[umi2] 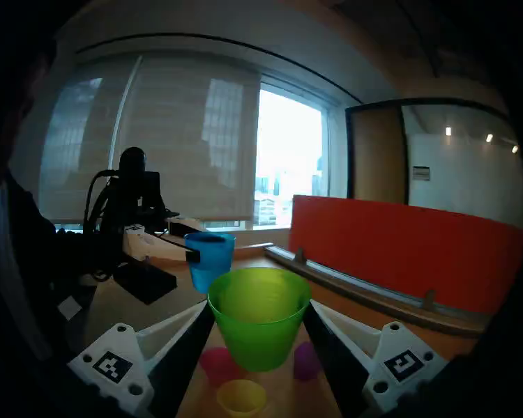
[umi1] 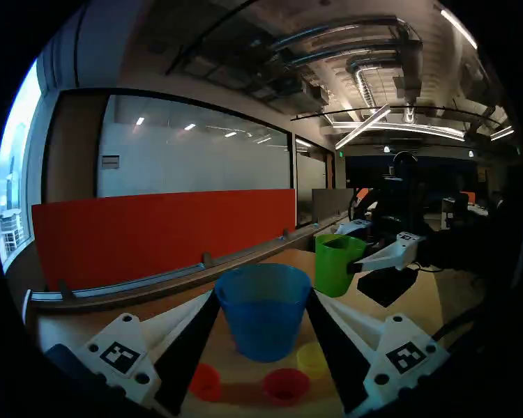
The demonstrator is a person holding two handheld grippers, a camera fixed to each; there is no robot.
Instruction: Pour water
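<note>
Two plastic cups are held above a wooden table [umi1: 429,296], one in each gripper. In the left gripper view, the left gripper [umi1: 263,298] is clenched on a blue cup [umi1: 263,327], with one finger pressed against each side of its wall. This cup is seen at the centre, upright, translucent and tapered toward its base.

Beneath it, three smaller cups are set on the table: a small red cup [umi1: 206,382] at 7 o'clock, a second red cup [umi1: 286,385] at 6 o'clock and a small yellow cup [umi1: 312,359] at 5 o'clock.

At 2 o'clock from the blue cup, and near it, a green cup [umi1: 337,265] of the same tapered, translucent form is clamped upright by the right gripper [umi1: 354,265]. Whether water is held in either cup cannot be told. A red partition [umi1: 164,233] is seen behind, at 10 o'clock.
</note>
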